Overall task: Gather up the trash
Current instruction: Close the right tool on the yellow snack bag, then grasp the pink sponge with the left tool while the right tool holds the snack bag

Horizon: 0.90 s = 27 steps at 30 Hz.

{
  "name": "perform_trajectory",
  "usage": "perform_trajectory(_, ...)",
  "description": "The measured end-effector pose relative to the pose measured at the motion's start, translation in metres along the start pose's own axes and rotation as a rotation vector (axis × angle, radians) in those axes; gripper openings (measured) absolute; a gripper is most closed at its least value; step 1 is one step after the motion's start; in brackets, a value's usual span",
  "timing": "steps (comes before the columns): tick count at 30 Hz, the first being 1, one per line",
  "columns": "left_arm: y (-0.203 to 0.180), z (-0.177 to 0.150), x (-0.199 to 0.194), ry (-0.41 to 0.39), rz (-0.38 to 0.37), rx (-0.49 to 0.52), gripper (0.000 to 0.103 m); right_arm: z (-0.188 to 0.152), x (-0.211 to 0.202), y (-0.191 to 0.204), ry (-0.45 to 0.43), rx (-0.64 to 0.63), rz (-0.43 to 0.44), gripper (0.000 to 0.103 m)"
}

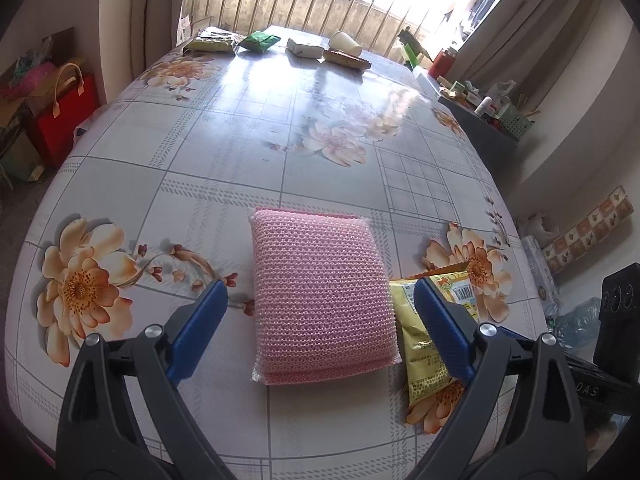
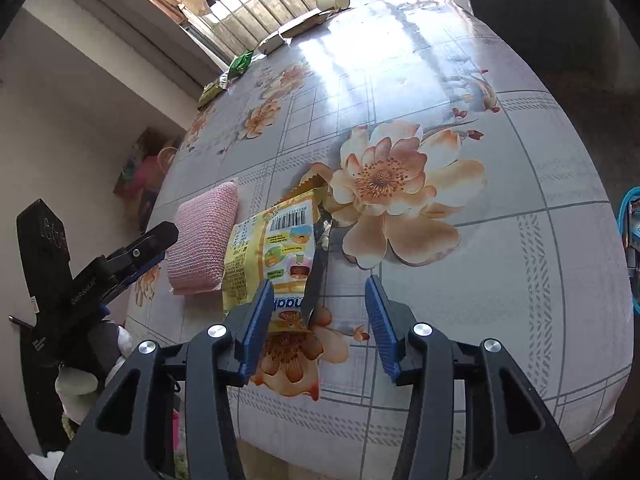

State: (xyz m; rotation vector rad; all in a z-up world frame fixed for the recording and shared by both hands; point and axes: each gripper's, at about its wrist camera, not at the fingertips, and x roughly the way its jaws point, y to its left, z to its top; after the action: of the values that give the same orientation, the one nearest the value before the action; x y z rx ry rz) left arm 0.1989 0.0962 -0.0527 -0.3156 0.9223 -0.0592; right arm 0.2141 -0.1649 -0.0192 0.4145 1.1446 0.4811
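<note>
- The left gripper point(image 1: 320, 312) hangs over the near edge of the flower-patterned surface point(image 1: 224, 128), its blue fingers point(image 1: 196, 332) spread wide on either side of a pink mesh scrubber point(image 1: 320, 296) in clear wrap, not touching it.
- A yellow snack wrapper point(image 2: 276, 256) lies flat just beside the scrubber, touching or slightly tucked under its edge, near the surface's near edge.
- The right gripper point(image 2: 320, 320) has its fingers partly apart and pinching nothing; the left one overlaps the wrapper's near end, and whether it touches I cannot tell.
- Along the far edge, by the barred window, sits a row: a green-yellow packet point(image 1: 210, 43), a green wrapper point(image 1: 258, 41), a small white box point(image 1: 304, 48), a tipped paper cup point(image 1: 345, 42) and a flat brown packet point(image 1: 346, 59).
</note>
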Motion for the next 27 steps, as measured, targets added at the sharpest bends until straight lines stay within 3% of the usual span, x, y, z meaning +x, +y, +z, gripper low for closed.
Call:
perform_trajectory(5,-0.007,-0.001,0.003,-0.003,0.009,0.035,0.09,0.012,0.02,0.007,0.037,0.004,0.069,0.054)
perform_trajectory(11,-0.021,-0.005,0.013,0.022,0.044,0.097,0.09,0.006,0.023,0.03,0.02,-0.12,-0.036,0.054)
perform_trajectory(15,-0.023,-0.01,0.016,0.02,0.074,0.12,0.09,0.0,0.027,0.045,0.002,-0.214,-0.152,0.045)
perform_trajectory(17,-0.021,-0.011,0.016,0.024,0.084,0.122,0.09,0.0,0.029,0.047,0.0,-0.224,-0.177,0.036)
perform_trajectory(18,-0.02,-0.011,0.017,0.027,0.09,0.123,0.09,0.0,0.029,0.045,-0.003,-0.221,-0.187,0.025)
perform_trajectory(22,-0.014,-0.009,0.021,0.038,0.108,0.107,0.09,-0.001,0.023,0.031,-0.018,-0.177,-0.188,0.006)
perform_trajectory(27,-0.008,-0.006,0.024,0.04,0.113,0.083,0.09,-0.002,0.01,0.013,-0.053,-0.125,-0.214,0.004)
